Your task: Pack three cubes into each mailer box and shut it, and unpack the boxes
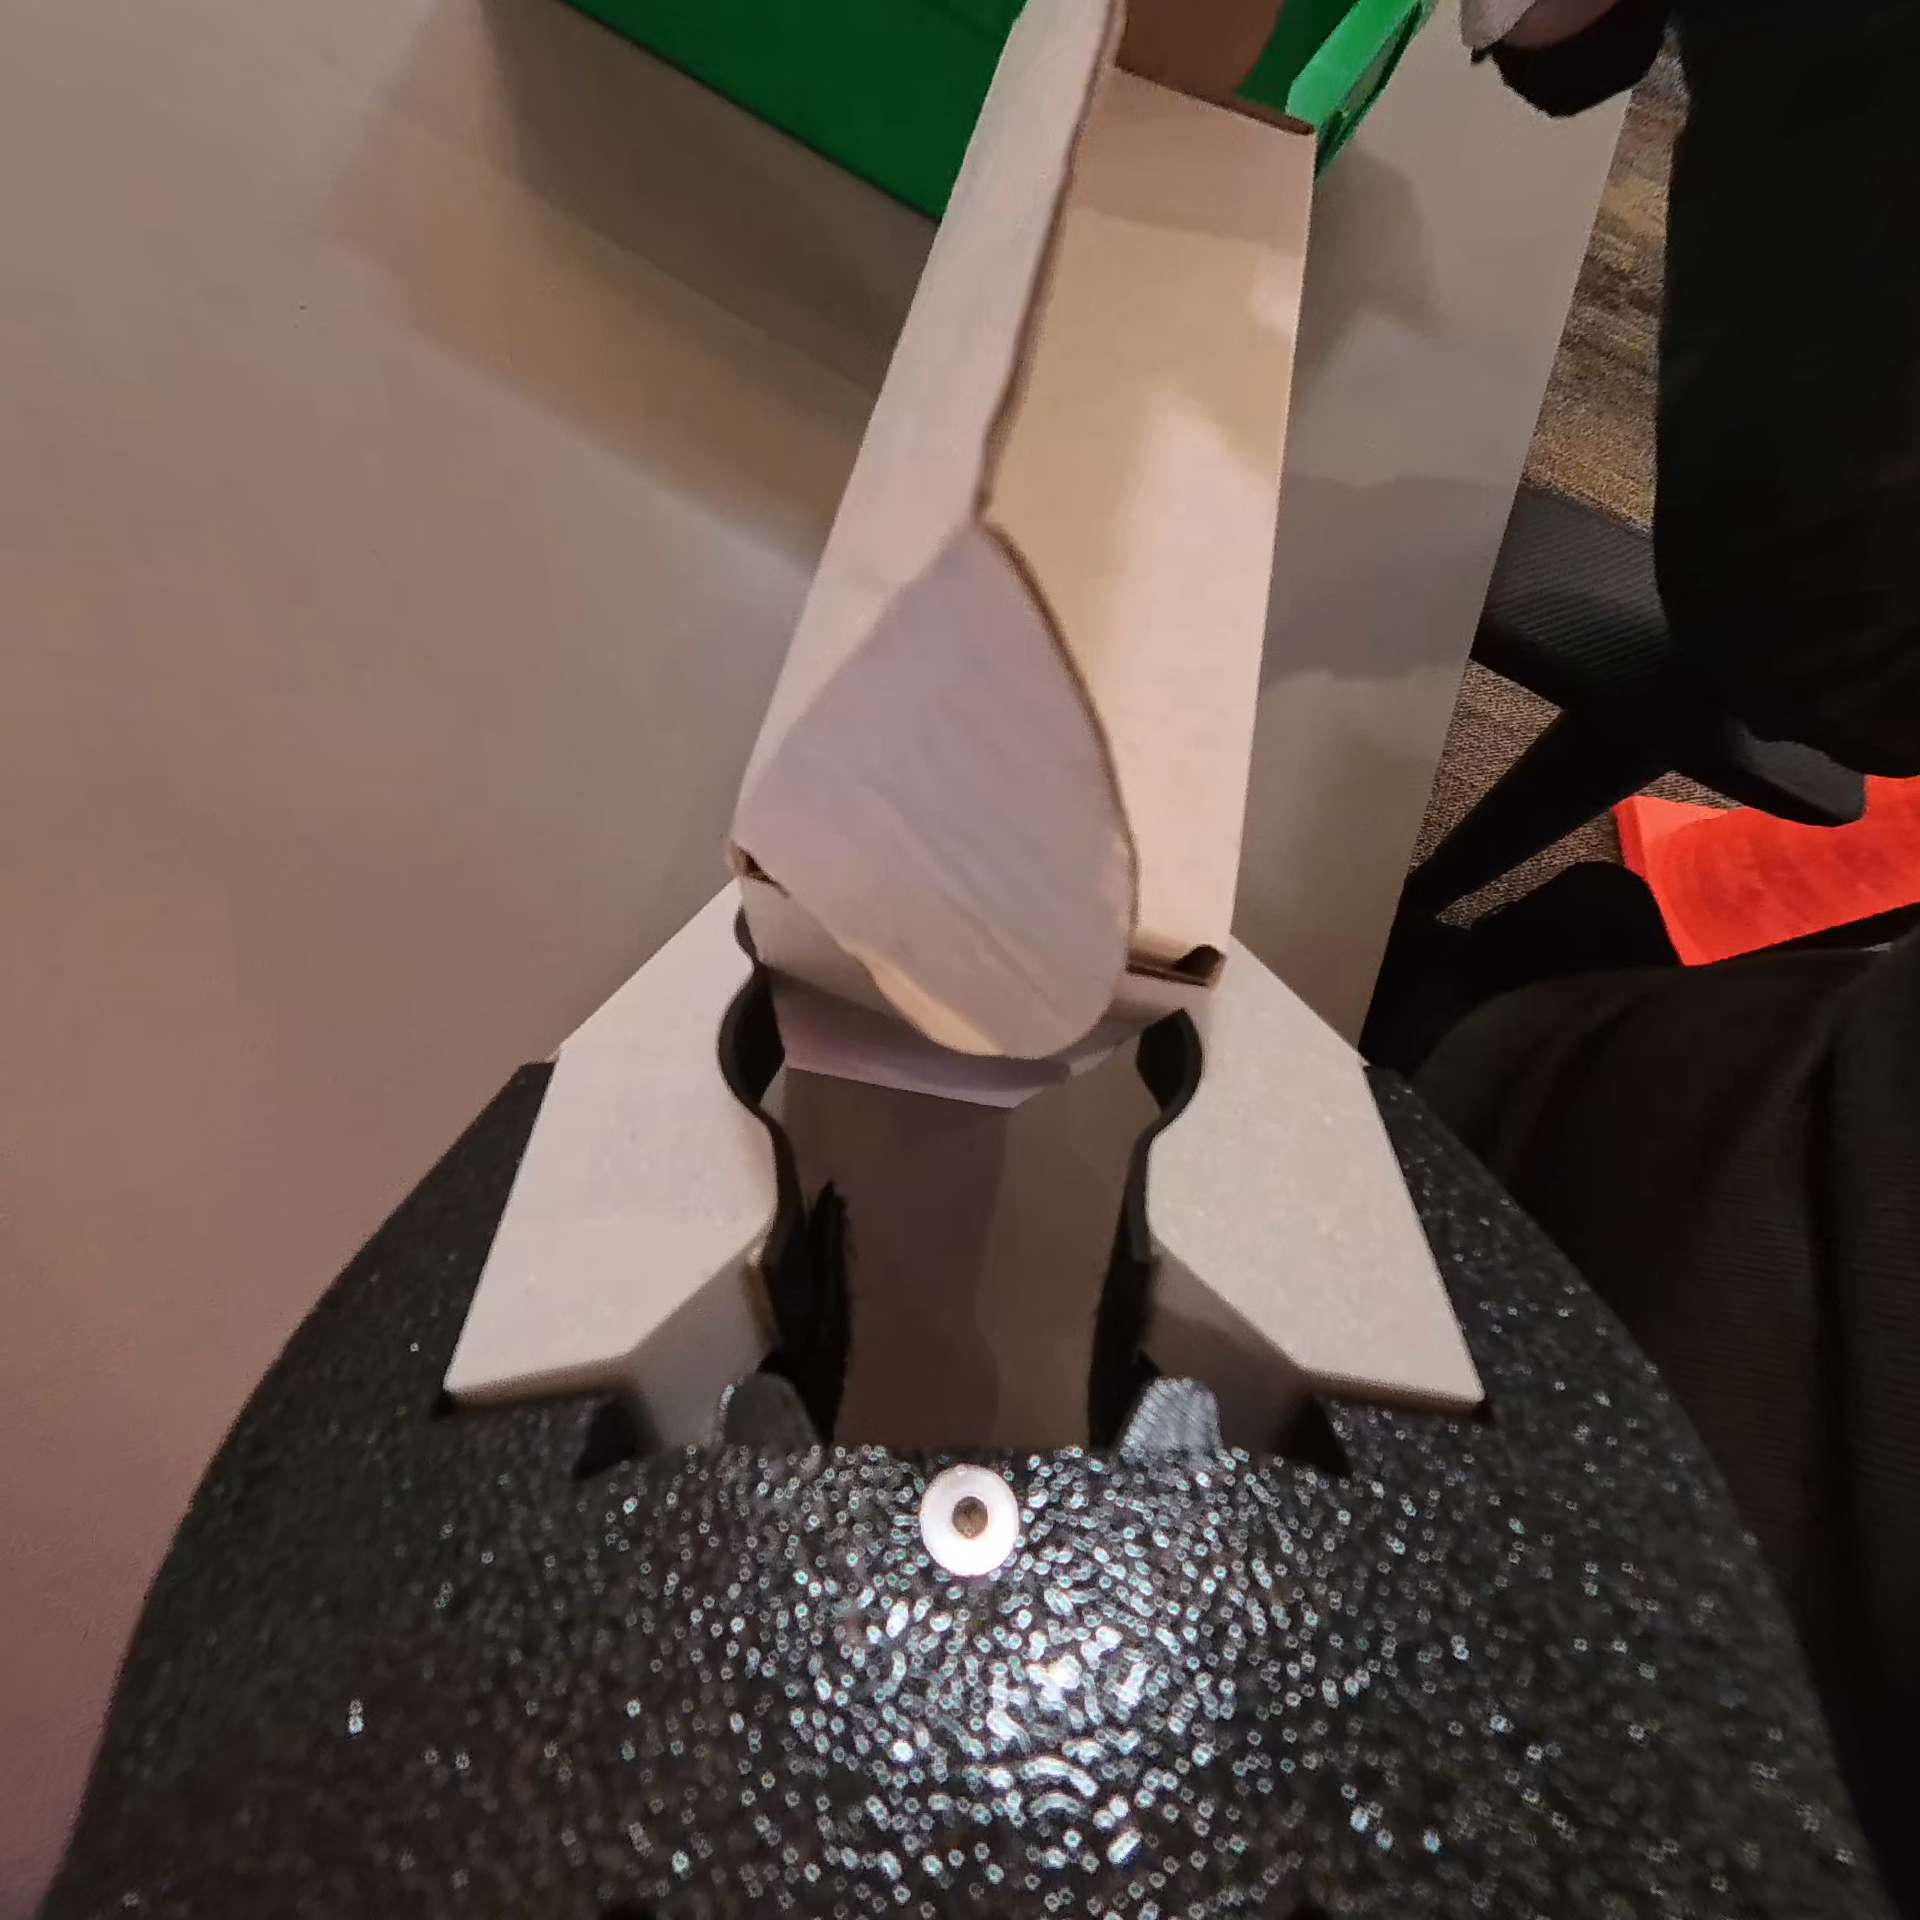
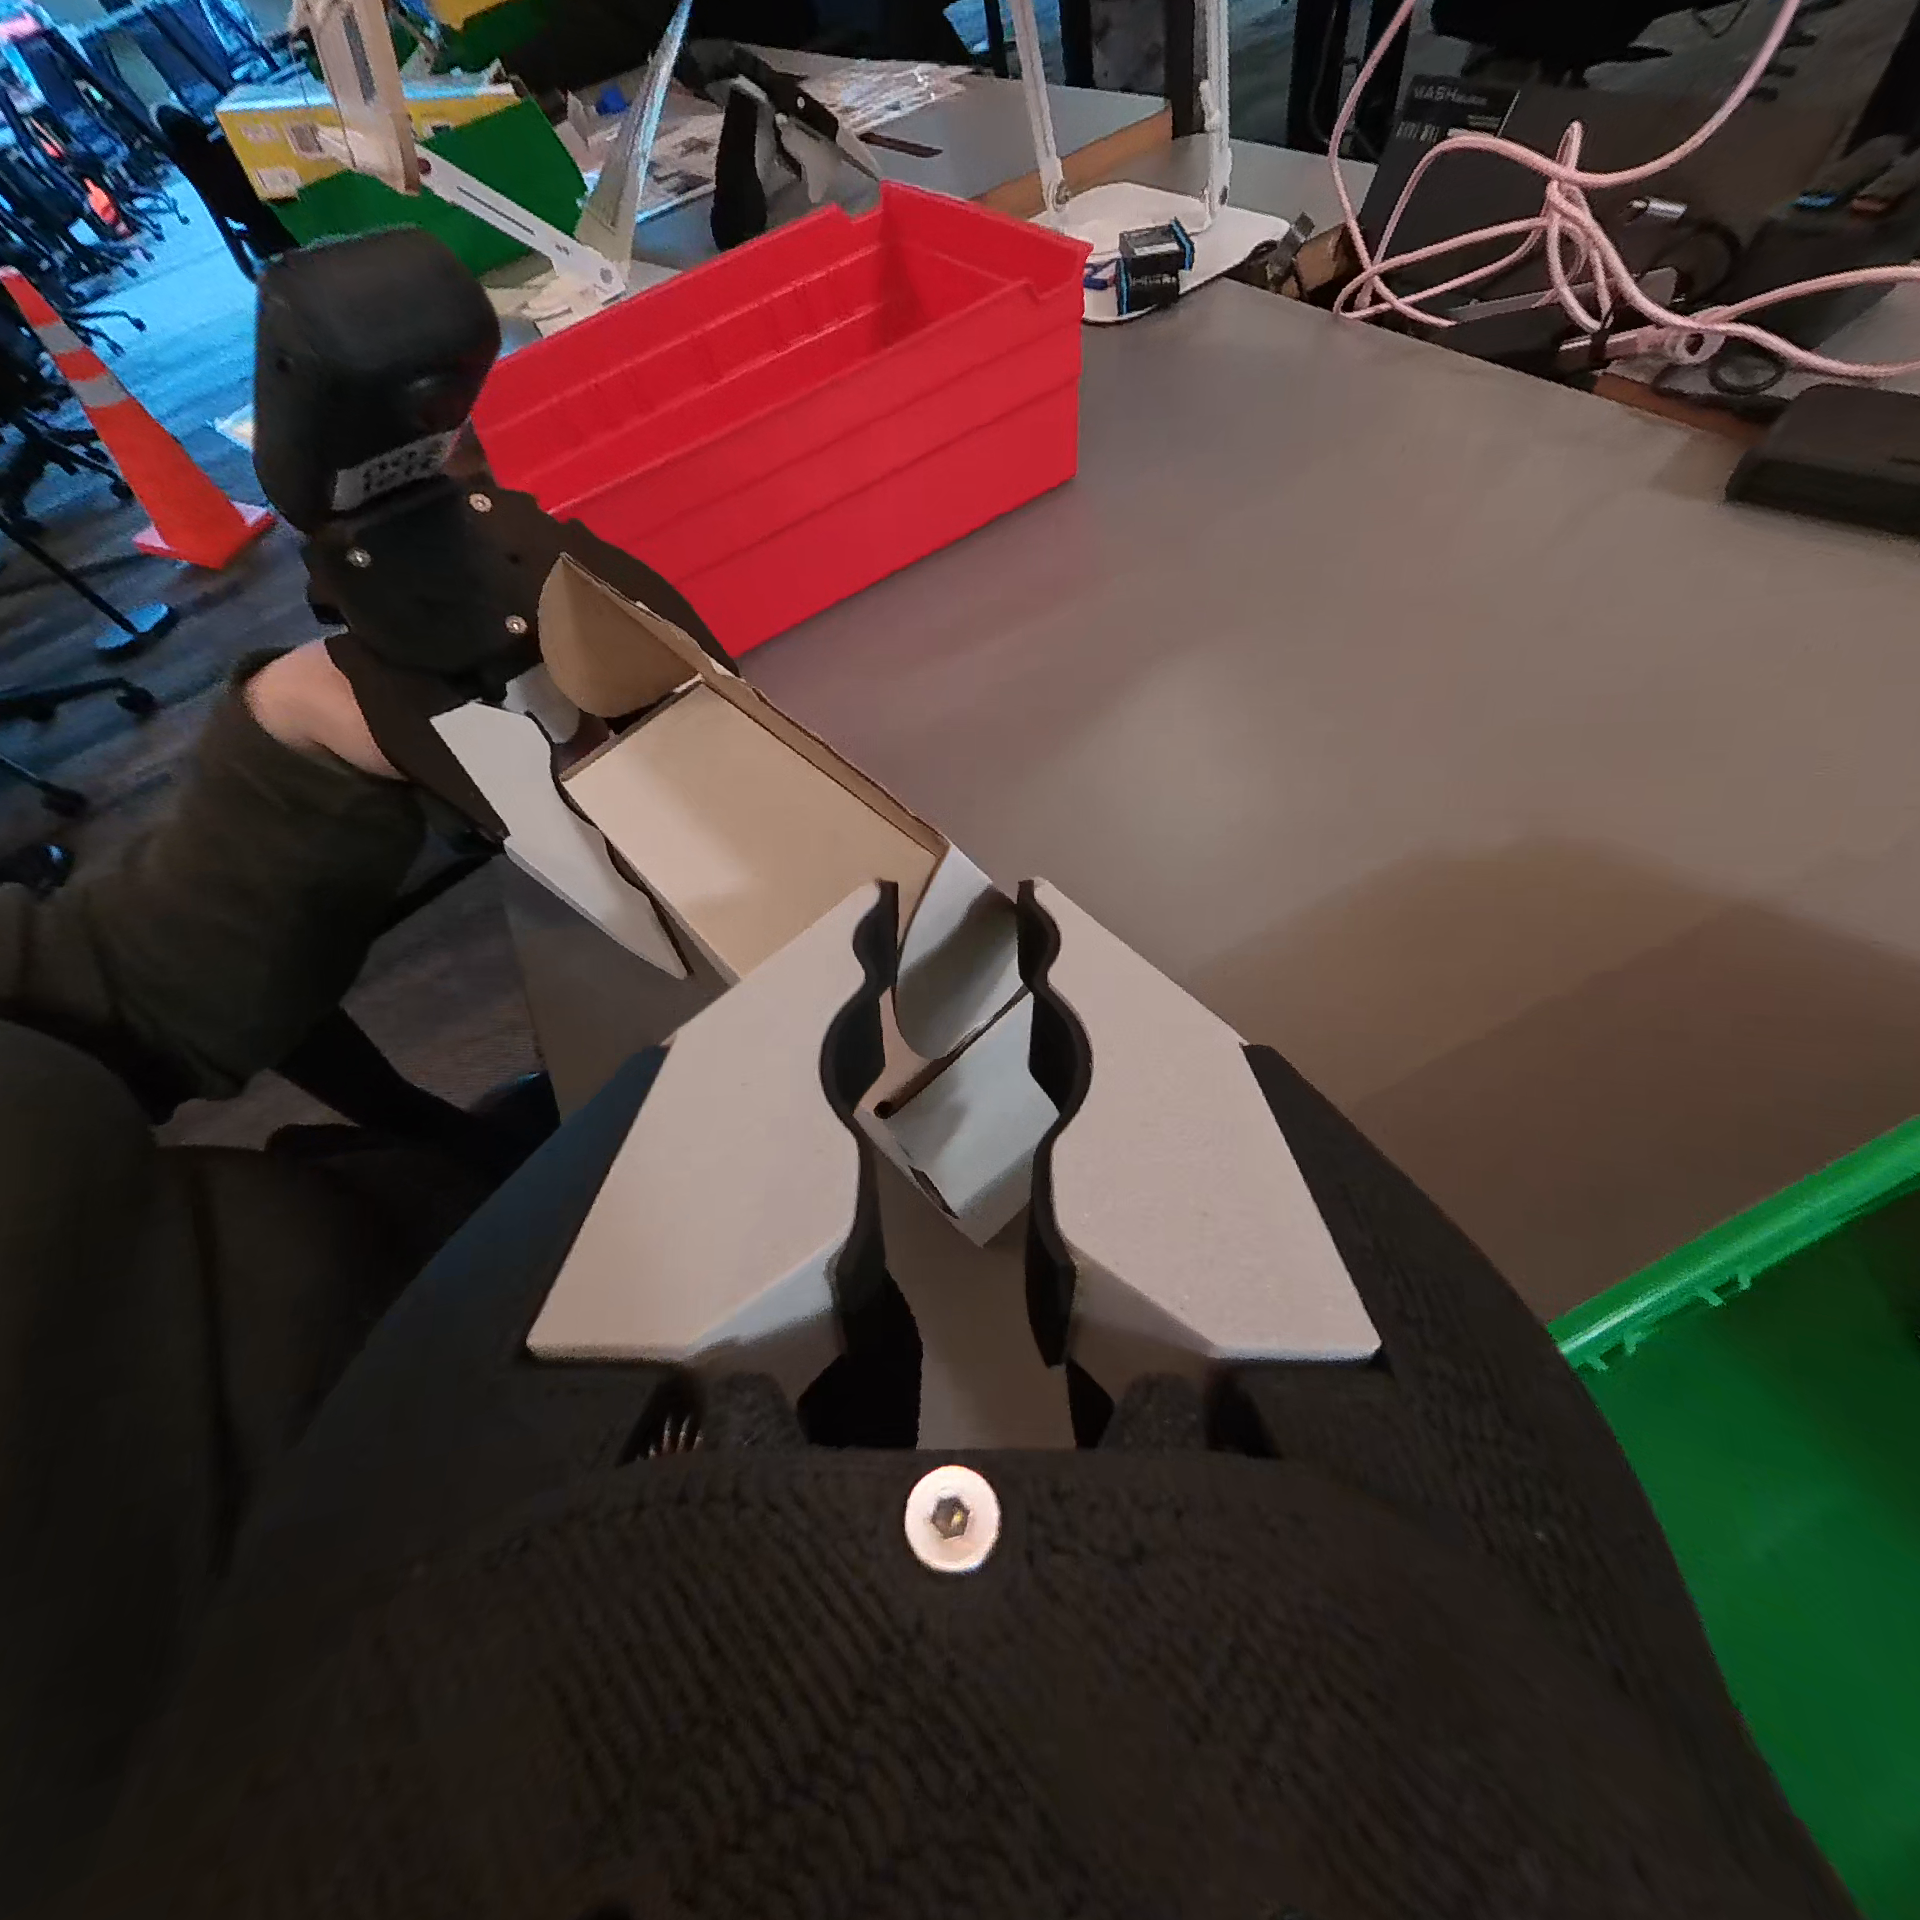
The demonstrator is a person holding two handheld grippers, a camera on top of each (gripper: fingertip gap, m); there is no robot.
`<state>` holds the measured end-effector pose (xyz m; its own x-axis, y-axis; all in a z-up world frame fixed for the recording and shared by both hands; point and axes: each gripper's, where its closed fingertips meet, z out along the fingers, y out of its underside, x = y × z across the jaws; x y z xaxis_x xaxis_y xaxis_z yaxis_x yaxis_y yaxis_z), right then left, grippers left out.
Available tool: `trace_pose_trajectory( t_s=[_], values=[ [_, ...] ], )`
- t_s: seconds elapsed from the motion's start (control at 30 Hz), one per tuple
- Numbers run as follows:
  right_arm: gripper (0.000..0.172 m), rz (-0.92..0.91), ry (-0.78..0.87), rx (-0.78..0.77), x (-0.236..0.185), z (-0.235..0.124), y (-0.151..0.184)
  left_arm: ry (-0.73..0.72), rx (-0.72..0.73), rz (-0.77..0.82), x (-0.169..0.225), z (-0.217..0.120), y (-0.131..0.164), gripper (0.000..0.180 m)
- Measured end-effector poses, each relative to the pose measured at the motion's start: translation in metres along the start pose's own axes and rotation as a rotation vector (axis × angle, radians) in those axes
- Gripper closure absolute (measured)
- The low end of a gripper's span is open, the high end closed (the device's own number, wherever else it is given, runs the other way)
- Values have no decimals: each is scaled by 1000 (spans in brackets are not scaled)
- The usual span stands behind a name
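Observation:
A mailer box [image 1: 1143, 468], white outside and brown inside, is held in the air between my two grippers by the table's edge. My left gripper [image 1: 977, 935] is shut across one end of it, a finger on each side wall, with a rounded side flap [image 1: 935, 810] hanging over the jaws. In the right wrist view the box [image 2: 748, 821] runs from the left gripper [image 2: 582, 748] to my right gripper [image 2: 958, 904], which is shut on the other end, with a white flap [image 2: 956, 966] and a box corner [image 2: 956, 1164] between its pads. No cubes are in view.
A red bin [image 2: 831, 416] stands on the grey table [image 2: 1455, 727] beyond the box. A green bin [image 2: 1766, 1455] is at the lower right and also shows in the left wrist view [image 1: 831, 83]. Pink cables [image 2: 1558, 208], lamp bases and an orange cone [image 2: 135, 416] lie farther off. My right fingertips sit around 15 cm from my left ones.

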<state>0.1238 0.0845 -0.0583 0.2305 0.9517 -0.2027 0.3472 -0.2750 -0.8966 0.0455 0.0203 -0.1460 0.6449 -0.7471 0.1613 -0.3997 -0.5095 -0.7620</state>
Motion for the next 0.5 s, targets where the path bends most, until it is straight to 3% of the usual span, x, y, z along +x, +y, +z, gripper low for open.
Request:
trace_pose_trajectory(
  t_s=[0.4, 0.5],
  values=[
    [151, -158, 48, -44, -3, -1, 6, 9, 20, 10, 1, 0, -1, 112],
    [152, -127, 46, -45, -3, -1, 6, -4, 40, -1, 1, -1, -2, 110]
  ],
)
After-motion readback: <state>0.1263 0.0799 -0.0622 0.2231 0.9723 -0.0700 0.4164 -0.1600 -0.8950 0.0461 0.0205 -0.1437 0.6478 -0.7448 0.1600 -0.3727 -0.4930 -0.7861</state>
